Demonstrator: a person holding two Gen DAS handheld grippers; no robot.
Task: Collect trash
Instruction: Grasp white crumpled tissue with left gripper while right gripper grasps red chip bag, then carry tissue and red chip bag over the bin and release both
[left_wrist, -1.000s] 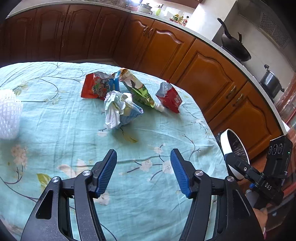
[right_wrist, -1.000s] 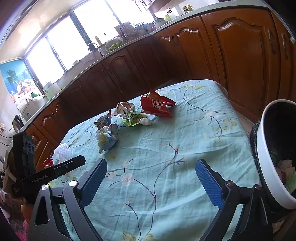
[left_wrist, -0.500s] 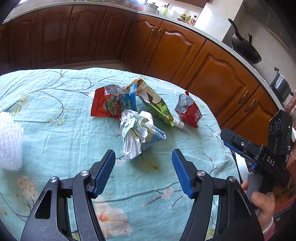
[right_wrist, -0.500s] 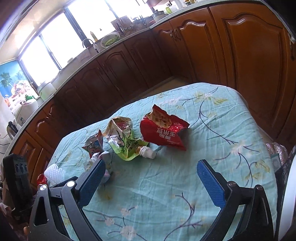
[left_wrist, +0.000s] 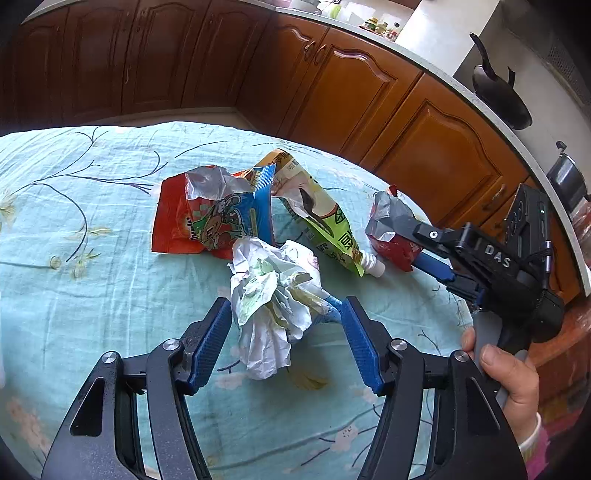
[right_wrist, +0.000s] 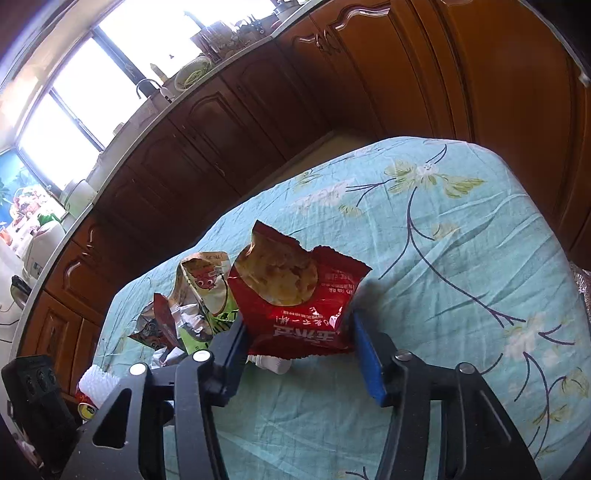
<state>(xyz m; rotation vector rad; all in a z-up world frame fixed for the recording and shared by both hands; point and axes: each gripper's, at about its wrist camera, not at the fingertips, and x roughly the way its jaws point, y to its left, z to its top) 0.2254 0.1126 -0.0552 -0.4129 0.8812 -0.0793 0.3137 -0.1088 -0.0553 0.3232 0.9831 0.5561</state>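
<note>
Your left gripper (left_wrist: 284, 328) stands over the teal flowered tablecloth (left_wrist: 92, 295) with its blue pads on either side of the crumpled white wrapper (left_wrist: 273, 306). Its jaws have just been closing a little; the left pad sits at the wrapper's edge, while the right pad shows a narrow gap to the paper, so the wrapper is between the jaws but not clamped. Your right gripper (right_wrist: 299, 332) has its jaws just closed in sharply around the lower part of the red snack bag (right_wrist: 306, 306). The bag fills the space between the pads, and both pads appear to press its sides; I record this as a grip on the bag, which lies torn open at the top and rests on the cloth. Behind the crumpled wrapper, in the left wrist view, lie an orange-red and blue snack packet (left_wrist: 214, 221) and a green pouch with a white spout (left_wrist: 325, 221), the two touching. The red bag sits just right of that pouch. Your right hand (left_wrist: 506, 373) shows on the handle at the right edge of the left wrist view. Brown wooden cabinets (left_wrist: 369, 92) run along the far side of the table.
</note>
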